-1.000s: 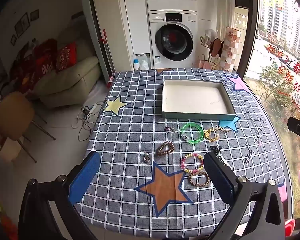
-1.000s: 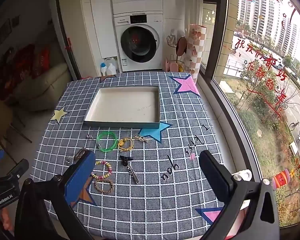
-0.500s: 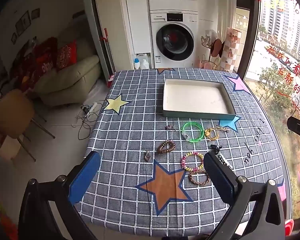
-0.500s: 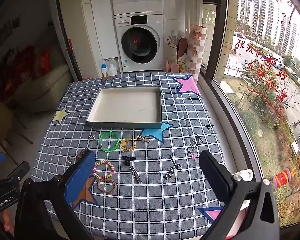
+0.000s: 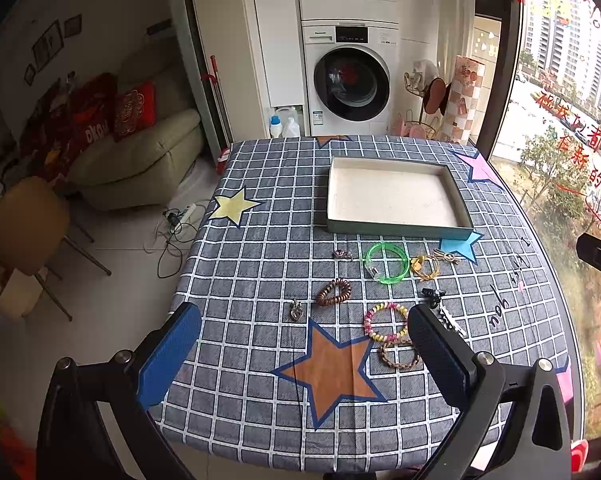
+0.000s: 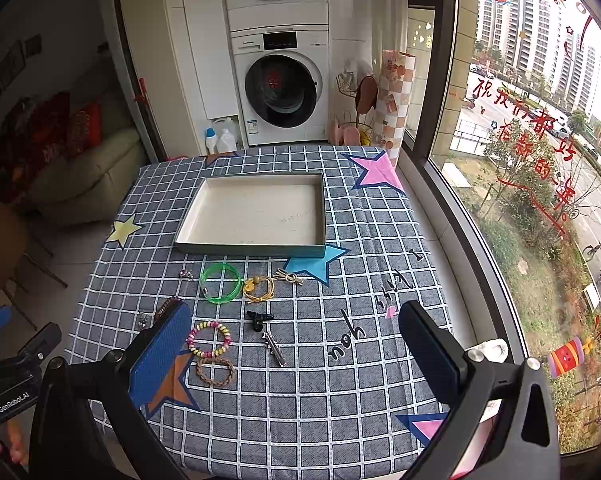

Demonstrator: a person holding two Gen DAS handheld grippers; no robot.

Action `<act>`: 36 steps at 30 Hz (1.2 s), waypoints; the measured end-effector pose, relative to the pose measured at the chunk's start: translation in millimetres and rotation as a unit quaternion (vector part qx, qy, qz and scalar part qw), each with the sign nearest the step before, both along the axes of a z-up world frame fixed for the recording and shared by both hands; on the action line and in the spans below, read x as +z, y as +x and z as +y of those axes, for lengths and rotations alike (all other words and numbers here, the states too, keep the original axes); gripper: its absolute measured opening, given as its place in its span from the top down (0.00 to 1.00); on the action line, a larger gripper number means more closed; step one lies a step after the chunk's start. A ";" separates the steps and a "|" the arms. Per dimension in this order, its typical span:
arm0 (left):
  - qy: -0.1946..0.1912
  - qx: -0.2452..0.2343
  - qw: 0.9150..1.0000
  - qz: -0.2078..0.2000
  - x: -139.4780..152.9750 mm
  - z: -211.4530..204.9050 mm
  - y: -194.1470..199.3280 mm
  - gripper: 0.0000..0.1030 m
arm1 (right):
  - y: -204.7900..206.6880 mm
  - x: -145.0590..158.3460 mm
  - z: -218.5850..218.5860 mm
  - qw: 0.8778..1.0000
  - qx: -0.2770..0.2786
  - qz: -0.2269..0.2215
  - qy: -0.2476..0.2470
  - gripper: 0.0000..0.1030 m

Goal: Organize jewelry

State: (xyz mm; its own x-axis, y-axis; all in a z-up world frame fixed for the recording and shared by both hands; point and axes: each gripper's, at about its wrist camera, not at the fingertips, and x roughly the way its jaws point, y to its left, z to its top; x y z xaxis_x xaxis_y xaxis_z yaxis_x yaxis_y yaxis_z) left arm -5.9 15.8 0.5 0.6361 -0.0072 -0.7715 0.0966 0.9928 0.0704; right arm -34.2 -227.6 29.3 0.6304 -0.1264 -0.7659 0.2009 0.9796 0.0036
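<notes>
An empty grey tray point(image 5: 396, 230) point(image 6: 252, 249) with a white floor lies at the far middle of the checked tablecloth. In front of it lie loose pieces: a green bangle point(image 5: 386, 266) point(image 6: 220, 282), a yellow cord bracelet point(image 5: 425, 268) point(image 6: 259, 289), a brown bead bracelet point(image 5: 333, 292), a pink-yellow bead bracelet point(image 5: 384, 320) point(image 6: 209, 338), a braided brown bracelet point(image 5: 398, 356) point(image 6: 216, 372), a heart pendant point(image 5: 296, 311), a black clip point(image 6: 259, 318) and a silver clip point(image 6: 275, 349). My left gripper point(image 5: 304, 344) is open above the near edge. My right gripper point(image 6: 296, 344) is open, also empty.
The table point(image 5: 260, 240) stands against a window point(image 6: 520, 140) on the right. A washer point(image 5: 350, 80) and bottles point(image 5: 284, 126) stand behind it. A sofa point(image 5: 140, 160), a chair point(image 5: 28, 220) and floor cables point(image 5: 176, 224) are to the left.
Both cameras have drifted slightly, so the table and jewelry sit a little higher in the views. Nothing on the table has moved. Both grippers stay open.
</notes>
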 end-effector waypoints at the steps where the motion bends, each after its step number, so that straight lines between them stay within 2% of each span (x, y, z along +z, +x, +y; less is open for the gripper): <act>1: 0.001 0.000 1.000 -0.001 -0.4 -0.7 -0.8 0.00 | 0.0 0.1 0.3 1.000 0.000 0.000 0.000 0.00; 36: 0.000 0.002 1.000 -0.002 -1.0 -3.2 -3.8 0.00 | -2.1 1.7 2.9 1.000 0.004 -0.003 0.001 0.00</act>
State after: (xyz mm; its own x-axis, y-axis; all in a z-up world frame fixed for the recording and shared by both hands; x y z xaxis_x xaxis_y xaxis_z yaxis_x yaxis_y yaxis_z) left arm -9.8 12.6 -0.5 0.6391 -0.0045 -0.7691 0.0923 0.9932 0.0709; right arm -36.3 -224.8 31.0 0.6353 -0.1191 -0.7630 0.1929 0.9812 0.0075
